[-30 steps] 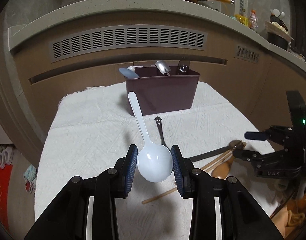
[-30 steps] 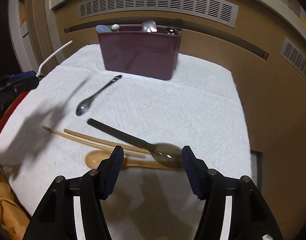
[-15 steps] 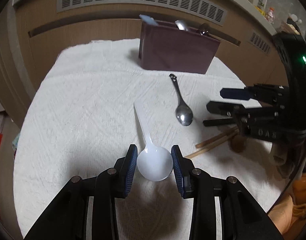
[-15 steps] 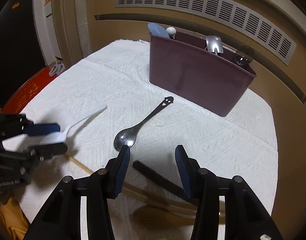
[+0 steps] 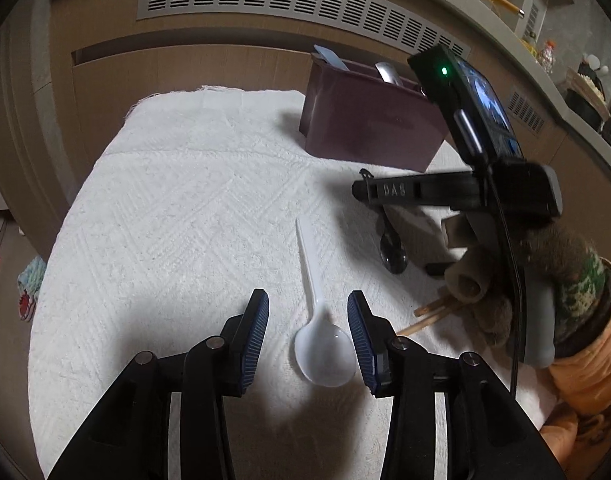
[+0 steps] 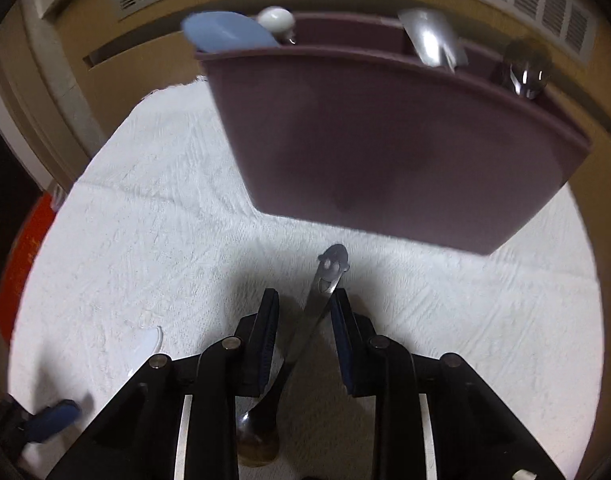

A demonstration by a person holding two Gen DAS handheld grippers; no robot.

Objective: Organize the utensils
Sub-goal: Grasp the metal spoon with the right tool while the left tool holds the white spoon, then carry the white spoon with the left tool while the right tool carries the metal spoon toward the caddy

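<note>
Everything here sits on the white quilted cloth (image 5: 177, 208), and I place things from the maroon utensil caddy (image 6: 385, 152) standing at its far side. The caddy is divided into compartments; a pale blue spoon (image 6: 229, 34) and a white knob-ended handle (image 6: 276, 19) rise at its left end, a steel utensil (image 6: 429, 40) near the middle, and a dark rounded one (image 6: 525, 70) at the right.

My right gripper (image 6: 303, 320) is low over the cloth just in front of the caddy's near wall, its fingers (image 6: 267, 340) spread, with the steel spoon (image 6: 325, 280) running up between them. The smiley-face cut-out end of its handle points at the caddy, and the bowl lies back under the gripper body. The handle leans close to the right pad; whether it touches is unclear.

My left gripper (image 5: 307, 336) is well back from the caddy, fingers (image 5: 257, 328) apart and gripping nothing. The white plastic spoon (image 5: 319, 320) lies flat between them, bowl nearest me, handle aimed toward the caddy.

I judge the steel spoon stiff, thin and slick, so I'd pinch it across the flat handle near mid-length, where the rubber pads get a purchase. The plastic spoon should be very light and a little flexible; its neck, just ahead of the bowl, looks the safest hold.
</note>
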